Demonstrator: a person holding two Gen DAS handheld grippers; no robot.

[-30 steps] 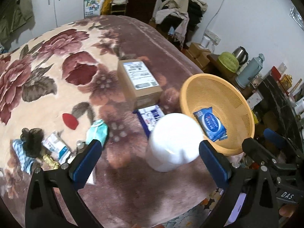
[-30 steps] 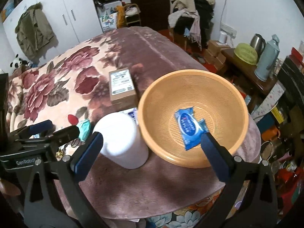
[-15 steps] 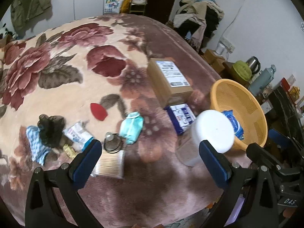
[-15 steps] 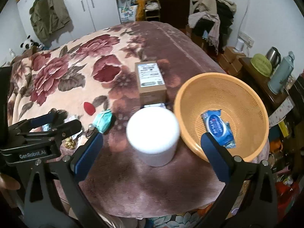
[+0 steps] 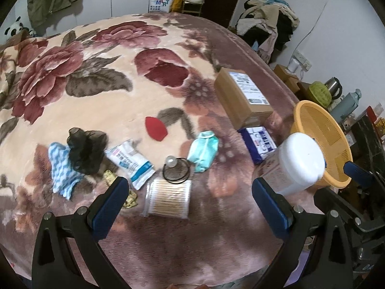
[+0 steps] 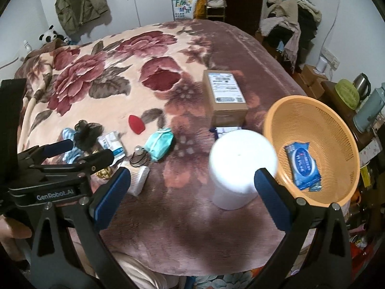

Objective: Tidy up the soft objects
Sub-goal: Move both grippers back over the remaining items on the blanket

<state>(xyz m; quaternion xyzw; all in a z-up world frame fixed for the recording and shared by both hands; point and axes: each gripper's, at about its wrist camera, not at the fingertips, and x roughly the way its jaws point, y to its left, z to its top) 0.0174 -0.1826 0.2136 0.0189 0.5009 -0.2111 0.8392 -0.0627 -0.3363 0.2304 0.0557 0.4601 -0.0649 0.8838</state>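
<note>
Floral blanket (image 5: 101, 110) covers the bed that carries everything, in a cluttered bedroom with white wardrobes behind. Both tools hover above the near edge with their jaws spread wide and nothing between them. The orange basket (image 6: 312, 110) sits at the bed's near right corner and already holds one blue wipes packet (image 6: 302, 166); a white lidded tub (image 6: 240, 166) stands just beside the basket, toward the bed's middle.

Loose soft things lie in a scatter toward the near left part of the bed: a teal face mask (image 5: 204, 150), a white tissue packet (image 5: 131, 161), a black scrunchie (image 5: 85, 149) and a blue-and-white cloth (image 5: 61, 168) partly under it. The left gripper (image 5: 186, 200) looks straight over this scatter, with the mask ahead of it and slightly right. The right gripper (image 6: 190, 187) faces the tub and basket, well apart from the scatter.

So the left hand looks the likelier picker. The mask's long axis runs roughly from the near edge toward the far right.
</note>
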